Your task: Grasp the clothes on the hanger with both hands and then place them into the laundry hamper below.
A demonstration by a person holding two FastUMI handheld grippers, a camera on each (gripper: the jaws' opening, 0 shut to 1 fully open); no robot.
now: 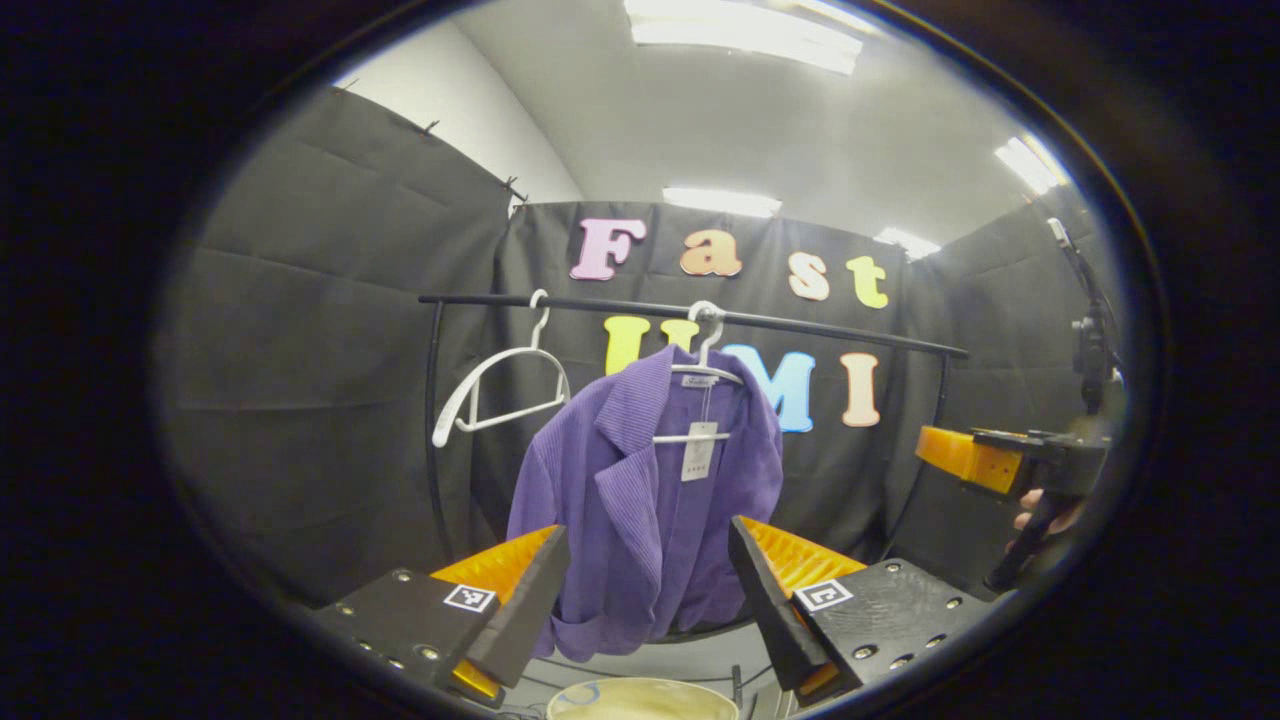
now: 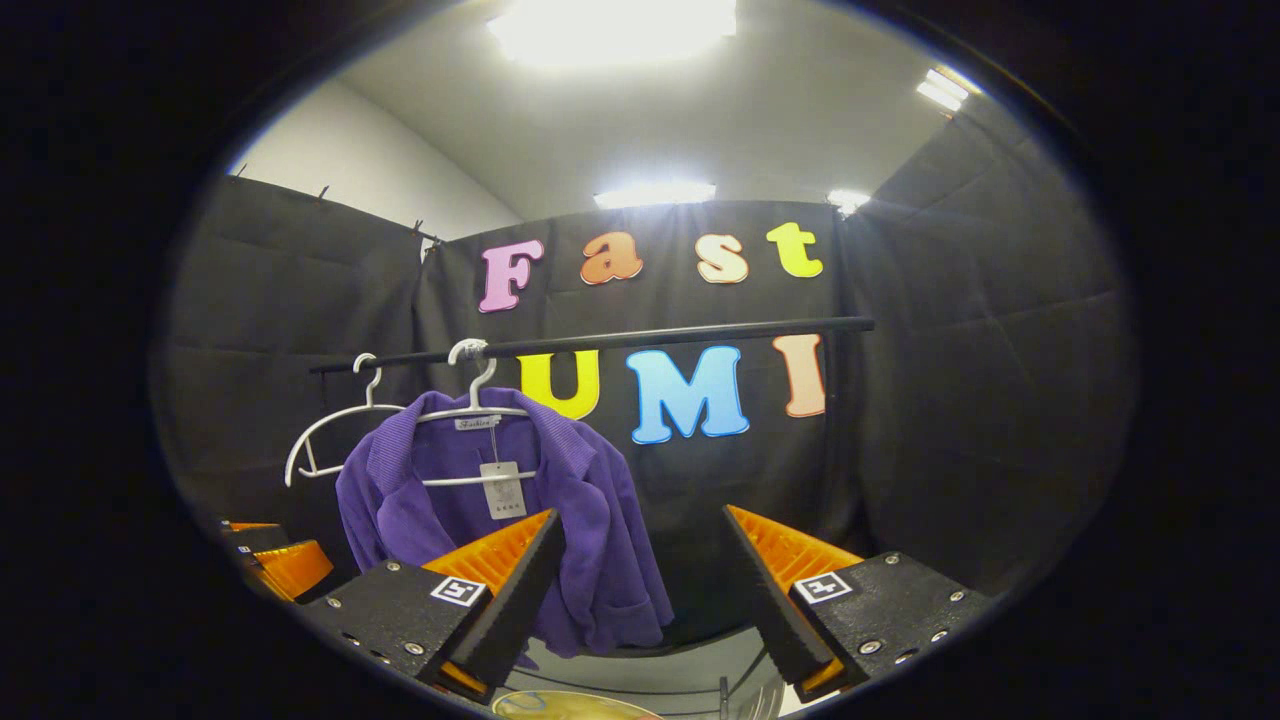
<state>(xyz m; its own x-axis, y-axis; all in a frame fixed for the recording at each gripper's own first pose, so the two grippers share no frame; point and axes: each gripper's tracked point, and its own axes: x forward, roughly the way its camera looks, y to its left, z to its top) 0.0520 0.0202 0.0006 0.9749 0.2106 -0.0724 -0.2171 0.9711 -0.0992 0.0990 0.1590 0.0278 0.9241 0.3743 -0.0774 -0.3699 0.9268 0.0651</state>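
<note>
Left gripper view looks straight at the purple jacket [image 1: 640,500], which hangs on a white hanger [image 1: 700,400] about midway along the black rail [image 1: 800,325]. The left gripper [image 1: 648,600] has its jaws spread wide, holding nothing, with the jacket well beyond the fingers. A second, bare hanger [image 1: 495,390] hangs near the rail's left end, close to the jacket's shoulder. The rim of the hamper [image 1: 640,695] shows at the bottom, below the jacket.

In the right gripper view the right gripper [image 2: 640,590] is likewise released and empty. It aims at the dark wall to the right of the jacket [image 2: 590,540], so it sits off-centre from its target. In the left gripper view that gripper [image 1: 965,458] shows far off toward the rail's right end, with a hand [image 1: 1040,510] on its grip.

Neither gripper has reached the cloth, so the grasp is not yet begun. I judge several risks from here. The right gripper could close on air or catch only a sleeve edge unless it swings toward the jacket. A pull straight down may drag the hanger off the rail with the jacket. The bare hanger sits near enough to snag. The paper tag [image 1: 697,450] could be pinched instead of cloth. Loose cloth may drape over the hamper's rim rather than drop inside.
</note>
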